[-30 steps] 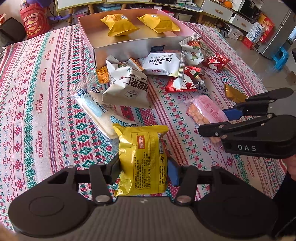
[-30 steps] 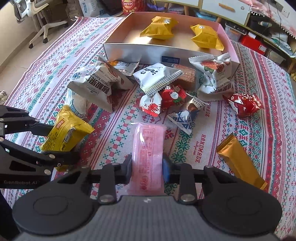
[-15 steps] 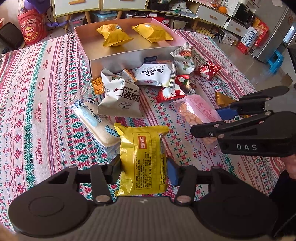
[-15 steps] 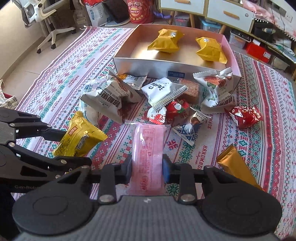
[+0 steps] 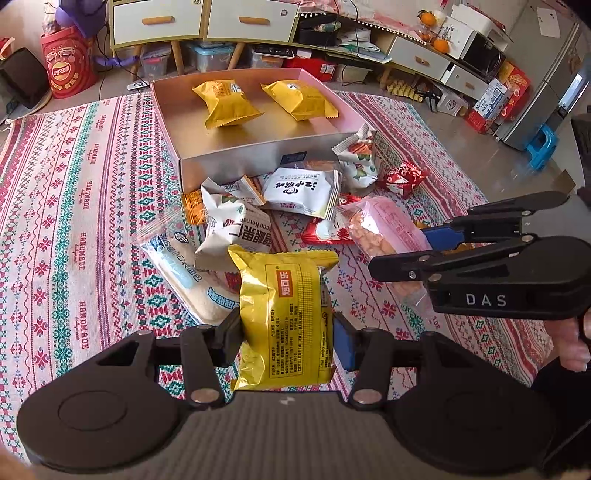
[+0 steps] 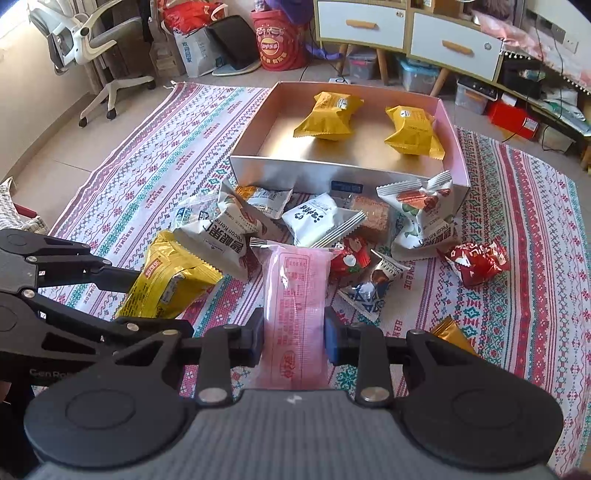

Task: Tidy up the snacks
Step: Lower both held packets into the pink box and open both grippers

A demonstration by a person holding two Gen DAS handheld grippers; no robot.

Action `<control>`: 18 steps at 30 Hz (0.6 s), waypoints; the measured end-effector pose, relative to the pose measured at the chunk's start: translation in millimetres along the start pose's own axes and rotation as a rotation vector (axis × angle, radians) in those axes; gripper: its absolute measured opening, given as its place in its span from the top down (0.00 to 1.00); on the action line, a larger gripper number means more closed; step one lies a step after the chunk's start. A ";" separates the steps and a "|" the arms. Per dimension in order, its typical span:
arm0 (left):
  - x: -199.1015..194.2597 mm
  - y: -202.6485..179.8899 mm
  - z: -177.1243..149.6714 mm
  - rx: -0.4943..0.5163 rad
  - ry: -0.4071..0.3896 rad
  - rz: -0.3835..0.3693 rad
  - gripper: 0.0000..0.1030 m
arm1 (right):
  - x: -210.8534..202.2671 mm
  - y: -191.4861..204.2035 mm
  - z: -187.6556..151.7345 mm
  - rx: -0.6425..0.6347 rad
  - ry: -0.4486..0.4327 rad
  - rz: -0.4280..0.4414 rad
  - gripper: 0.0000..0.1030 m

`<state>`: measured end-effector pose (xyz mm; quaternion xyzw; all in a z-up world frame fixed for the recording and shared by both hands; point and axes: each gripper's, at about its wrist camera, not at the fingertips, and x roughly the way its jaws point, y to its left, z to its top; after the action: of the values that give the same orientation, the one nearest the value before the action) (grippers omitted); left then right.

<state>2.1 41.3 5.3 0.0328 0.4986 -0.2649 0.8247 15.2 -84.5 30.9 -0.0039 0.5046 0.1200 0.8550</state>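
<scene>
Above patterned cloth (image 5: 74,206), 2 tongs (image 5: 286,334) (image 6: 293,338) clamping yellow packet (image 5: 284,317), pink packet (image 6: 295,317).

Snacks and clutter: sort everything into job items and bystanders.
Job: yellow packet in left gripper; pink packet in right gripper; box; loose snacks on the cloth.
Bystanders: office chair; red bucket; drawers.

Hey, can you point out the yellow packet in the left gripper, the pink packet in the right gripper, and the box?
yellow packet (image 5: 291,314), left wrist view, middle of its printed face.
pink packet (image 6: 297,310), right wrist view, centre of its label.
box (image 6: 295,177), right wrist view, its near silver wall.
</scene>
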 end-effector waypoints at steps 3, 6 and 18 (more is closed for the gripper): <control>-0.4 2.7 7.5 -0.018 -0.013 0.001 0.45 | 0.4 -3.7 7.4 0.009 -0.012 -0.003 0.72; 0.2 5.7 16.7 -0.045 -0.028 -0.004 0.45 | -0.8 -6.9 13.3 0.020 -0.027 -0.005 0.72; 4.7 19.8 63.5 -0.145 -0.103 0.002 0.45 | 5.1 -29.2 44.6 0.073 -0.073 -0.018 0.72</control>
<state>64.2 36.1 29.0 -0.0402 0.4736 -0.2283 0.8497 62.1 -106.1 45.0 0.0272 0.4772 0.0939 0.8734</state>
